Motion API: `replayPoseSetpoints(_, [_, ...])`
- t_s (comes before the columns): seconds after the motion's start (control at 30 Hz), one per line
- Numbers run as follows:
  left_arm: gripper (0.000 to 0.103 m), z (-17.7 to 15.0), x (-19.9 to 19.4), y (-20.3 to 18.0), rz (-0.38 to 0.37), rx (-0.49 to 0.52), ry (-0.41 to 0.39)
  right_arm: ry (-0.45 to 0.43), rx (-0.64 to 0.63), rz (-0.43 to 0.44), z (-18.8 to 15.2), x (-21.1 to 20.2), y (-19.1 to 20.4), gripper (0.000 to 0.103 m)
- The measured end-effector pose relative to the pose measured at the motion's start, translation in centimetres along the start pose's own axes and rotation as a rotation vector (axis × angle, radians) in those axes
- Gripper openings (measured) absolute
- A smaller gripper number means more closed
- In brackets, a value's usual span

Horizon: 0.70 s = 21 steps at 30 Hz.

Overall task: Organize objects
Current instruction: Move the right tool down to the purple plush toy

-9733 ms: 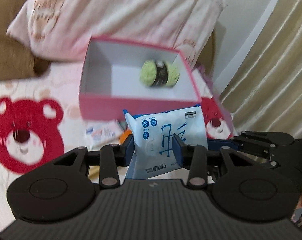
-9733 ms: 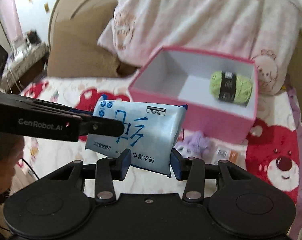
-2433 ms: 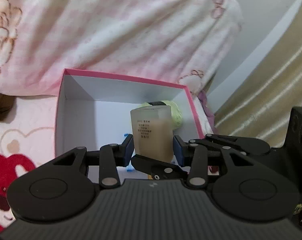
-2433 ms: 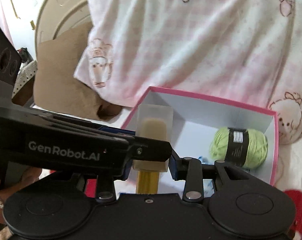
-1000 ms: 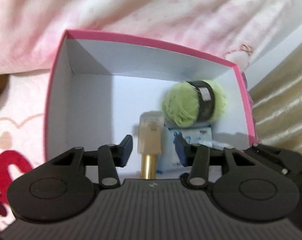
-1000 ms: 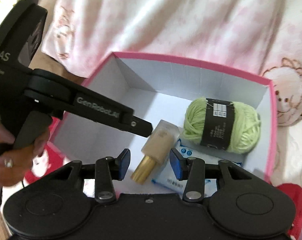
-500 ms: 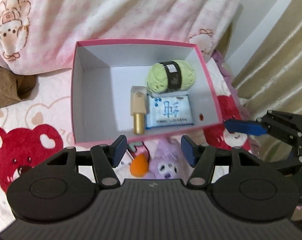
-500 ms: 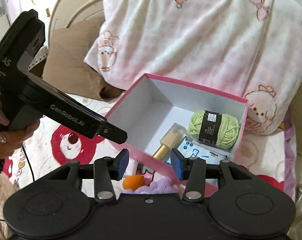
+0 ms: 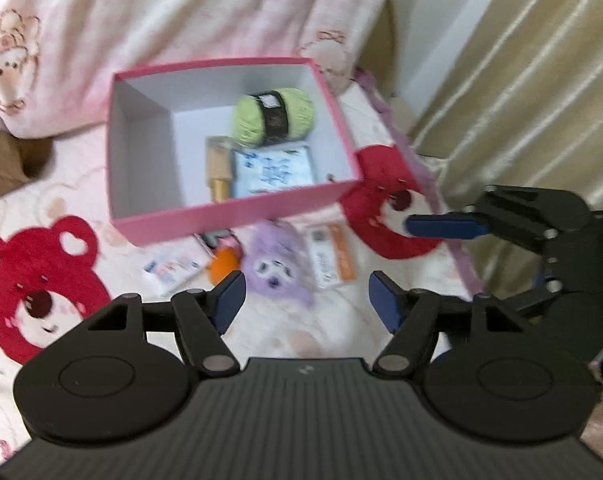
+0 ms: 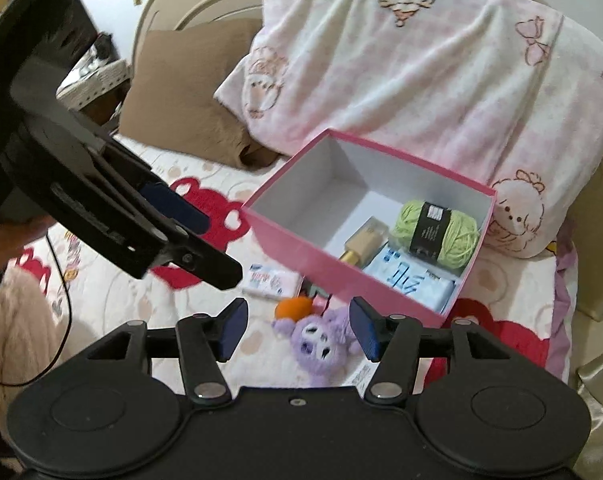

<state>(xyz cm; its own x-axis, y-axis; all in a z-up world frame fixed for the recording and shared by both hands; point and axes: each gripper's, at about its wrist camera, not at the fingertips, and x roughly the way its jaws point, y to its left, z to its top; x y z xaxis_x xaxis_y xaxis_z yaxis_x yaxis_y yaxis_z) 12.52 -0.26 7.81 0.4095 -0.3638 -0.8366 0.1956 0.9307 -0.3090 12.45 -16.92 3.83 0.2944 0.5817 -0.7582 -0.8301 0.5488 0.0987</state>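
A pink box (image 9: pixel 237 214) (image 10: pixel 341 266) lies on the bed. Inside are a green yarn ball (image 9: pixel 273 118) (image 10: pixel 437 230), a beige bottle with a gold cap (image 9: pixel 218 168) (image 10: pixel 365 240) and a blue wipes pack (image 9: pixel 273 168) (image 10: pixel 409 276). In front of the box lie a purple plush (image 9: pixel 275 266) (image 10: pixel 321 336), an orange toy (image 9: pixel 221 266) (image 10: pixel 295 306) and a small packet (image 9: pixel 173 270) (image 10: pixel 271 278). My left gripper (image 9: pixel 307 298) and right gripper (image 10: pixel 299 328) hover above these loose things, both with jaws opening and nothing gripped.
A pink-and-white blanket (image 10: pixel 401 72) is piled behind the box, with a brown cushion (image 10: pixel 181 96) to its left. Beige curtains (image 9: pixel 521 80) hang at the right. An orange-white packet (image 9: pixel 331 258) lies by the plush. The bedspread (image 9: pixel 37 280) has red bears.
Both grippers have let go of the bottle, which now lies in the box. They have risen and drawn back from it, and their jaws have spread wider.
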Motion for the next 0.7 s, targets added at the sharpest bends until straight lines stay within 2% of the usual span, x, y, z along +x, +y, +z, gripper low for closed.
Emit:
replayPoseSetpoints(0.2, [0.069,-1.8,1.2,-0.8,-0.006,0.026,-0.020,0.000,-0.028,0.036,-2.1,0.8,0.4,0.070])
replayPoseSetpoints(0.4, [0.069,-3.1,4.9,0.4,0.016,0.048,-0.065,-0.022,-0.053,0.046,-4.2,3.7,0.7,0.076])
replayPoseSetpoints(0.57, [0.068,-4.1,8.9,3.0,0.054,0.017,-0.053,0.029,-0.093,0.006,-5.6,7.7,0.9,0.076])
replayPoseSetpoints(0.7, [0.066,-5.1,11.2,5.1,0.010,-0.022,-0.067,0.060,-0.114,-0.031,-6.3,10.6,0.7,0.076])
